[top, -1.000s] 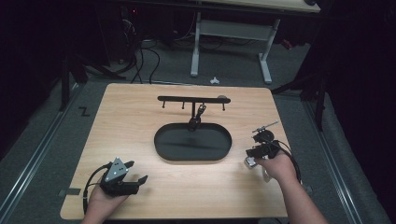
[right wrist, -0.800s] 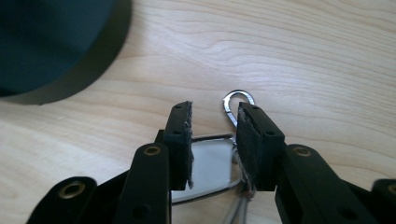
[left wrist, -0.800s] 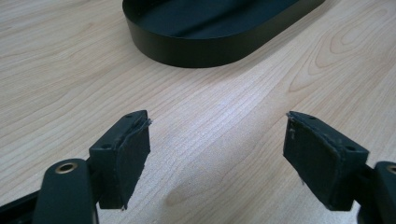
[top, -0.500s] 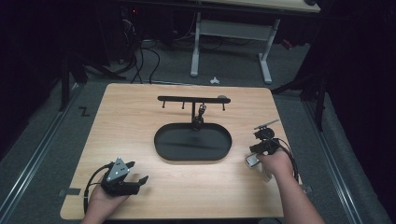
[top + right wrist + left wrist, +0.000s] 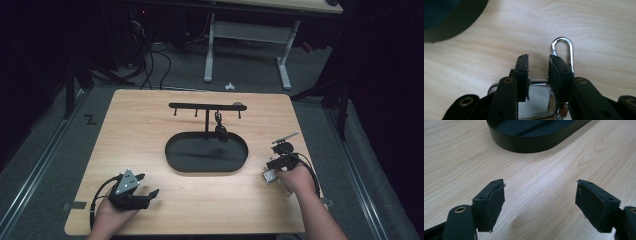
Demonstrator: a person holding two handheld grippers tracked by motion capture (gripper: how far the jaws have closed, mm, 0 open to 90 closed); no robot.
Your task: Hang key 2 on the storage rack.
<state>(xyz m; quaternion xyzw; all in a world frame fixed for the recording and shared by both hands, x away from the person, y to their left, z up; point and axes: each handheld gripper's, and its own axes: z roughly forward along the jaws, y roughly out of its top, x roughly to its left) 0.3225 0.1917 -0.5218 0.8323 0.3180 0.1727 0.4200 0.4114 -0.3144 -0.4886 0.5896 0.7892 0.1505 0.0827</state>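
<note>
A small shiny steel carabiner clip [image 5: 563, 53] with a clear flat tag lies on the pale wooden table [image 5: 150, 120] near its right edge, right of the black oval tray [image 5: 240, 162]; light, stiff, slick metal, best pinched across its straight side. The right gripper [image 5: 538, 60] hangs over it, jaws narrow and just reopening, nothing pressed between them; the left gripper [image 5: 540, 195] rests spread and empty.

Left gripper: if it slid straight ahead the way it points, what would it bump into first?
Probably the black tray. The left gripper has open jaws with bare table between them, and the tray's wall lies ahead.
</note>
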